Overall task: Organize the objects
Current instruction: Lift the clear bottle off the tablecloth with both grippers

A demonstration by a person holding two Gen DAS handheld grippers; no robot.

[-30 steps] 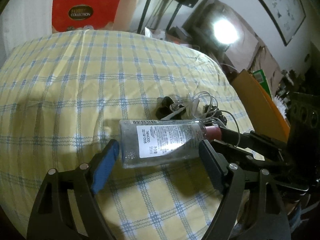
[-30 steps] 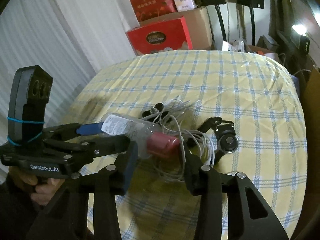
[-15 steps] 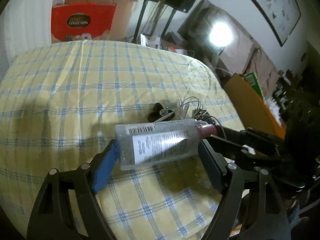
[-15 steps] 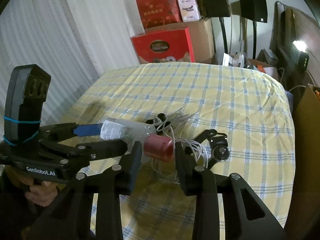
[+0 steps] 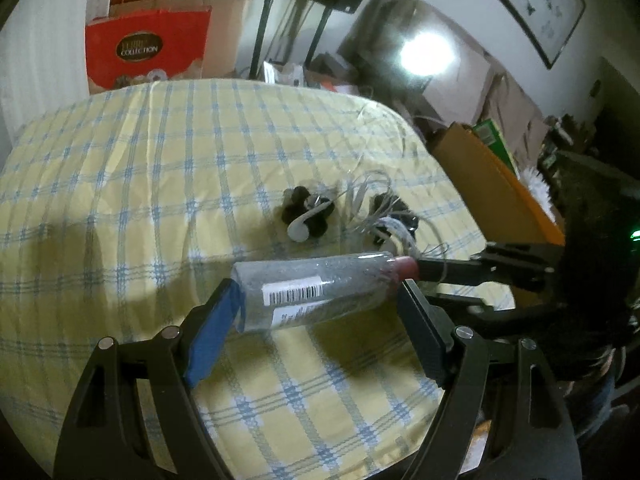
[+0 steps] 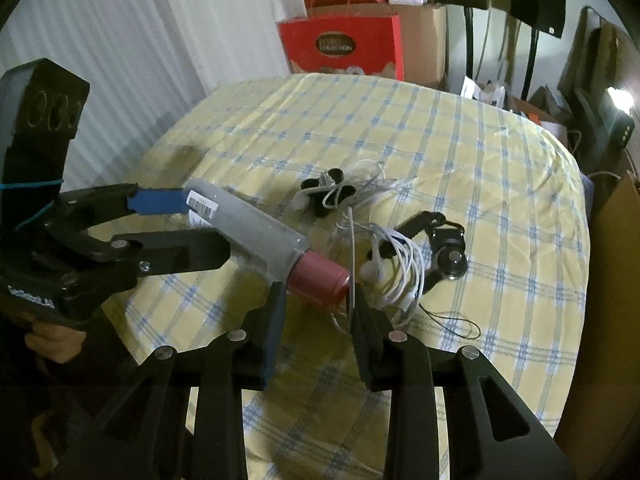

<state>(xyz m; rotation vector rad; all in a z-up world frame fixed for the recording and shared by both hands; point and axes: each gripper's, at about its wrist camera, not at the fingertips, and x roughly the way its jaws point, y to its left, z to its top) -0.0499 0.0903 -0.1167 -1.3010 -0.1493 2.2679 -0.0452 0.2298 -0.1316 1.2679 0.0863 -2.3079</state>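
Clear bottle [image 5: 316,294], pink cap [image 6: 318,283], lifted clear of the checked tablecloth [image 5: 132,184] and held lengthwise between your two tools. Your left gripper [image 5: 316,320] clamps the bottle end to end: the blue pad sits on its base and the black one up by the shoulder, so its jaws stand wide yet are pressing. Your right gripper [image 6: 316,312] has its jaws drawn in on the cap, one pad on either side; contact looks made, though the far pad's touch is partly hidden.

Step in hand, by my reading: one tool steadies the body while the other takes the cap, either to twist it or to take the bottle over. Next move calls for a firm hold on the cap before the left lets go, and a check that the white earphone cord [image 6: 394,264] draped just beside the cap is not caught.

Both tools point steeply down toward the cloth. The earphone tangle and the black clip [image 6: 444,254] lie beneath and beyond the bottle.
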